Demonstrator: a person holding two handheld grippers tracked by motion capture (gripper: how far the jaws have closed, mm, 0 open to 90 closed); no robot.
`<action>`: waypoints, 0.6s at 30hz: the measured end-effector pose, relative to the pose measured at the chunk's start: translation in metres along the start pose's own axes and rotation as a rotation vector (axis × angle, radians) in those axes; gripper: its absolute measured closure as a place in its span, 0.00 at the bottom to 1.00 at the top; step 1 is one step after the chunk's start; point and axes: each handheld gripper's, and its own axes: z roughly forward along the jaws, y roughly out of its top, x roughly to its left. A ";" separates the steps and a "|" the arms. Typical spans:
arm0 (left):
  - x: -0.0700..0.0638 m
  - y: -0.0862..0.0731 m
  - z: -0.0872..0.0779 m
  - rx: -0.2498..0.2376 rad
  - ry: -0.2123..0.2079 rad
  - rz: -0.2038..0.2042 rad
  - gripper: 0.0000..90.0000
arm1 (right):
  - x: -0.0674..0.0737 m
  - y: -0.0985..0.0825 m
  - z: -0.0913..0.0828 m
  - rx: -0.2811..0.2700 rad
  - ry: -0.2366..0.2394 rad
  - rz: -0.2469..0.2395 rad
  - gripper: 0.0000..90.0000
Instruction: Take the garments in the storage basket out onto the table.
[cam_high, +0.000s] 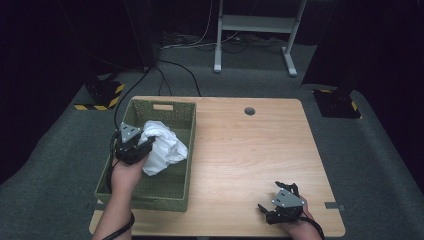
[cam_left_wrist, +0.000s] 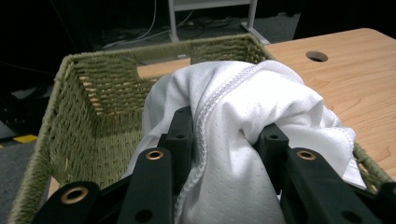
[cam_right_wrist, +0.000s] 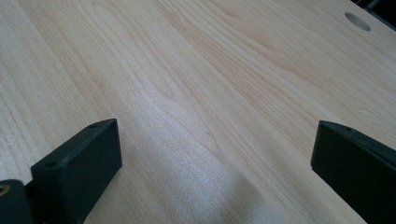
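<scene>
the left hand-held gripper (cam_left_wrist: 224, 140) has its jaws clamped on a bunch of the crumpled white mesh-fabric garment (cam_high: 162, 145), which sits left of centre in the high view, over the green woven rectangular basket (cam_high: 186, 150). the pick looks done, though part of the cloth seems to hang inside the basket. carrying it out onto the light wooden desk (cam_high: 250, 150) is likely left. the right hand-held gripper (cam_right_wrist: 215, 154) rests wide open and empty at lower right.
</scene>
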 end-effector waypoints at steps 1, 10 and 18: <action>0.000 0.001 -0.001 -0.005 -0.004 -0.001 0.73 | 0.000 0.000 0.000 0.000 0.000 -0.001 0.01; -0.004 0.008 -0.012 -0.059 -0.008 -0.003 0.73 | 0.000 0.000 0.000 -0.002 0.000 0.000 0.01; -0.005 0.017 -0.025 -0.109 -0.013 -0.012 0.73 | 0.000 0.000 0.000 -0.001 0.001 -0.002 0.01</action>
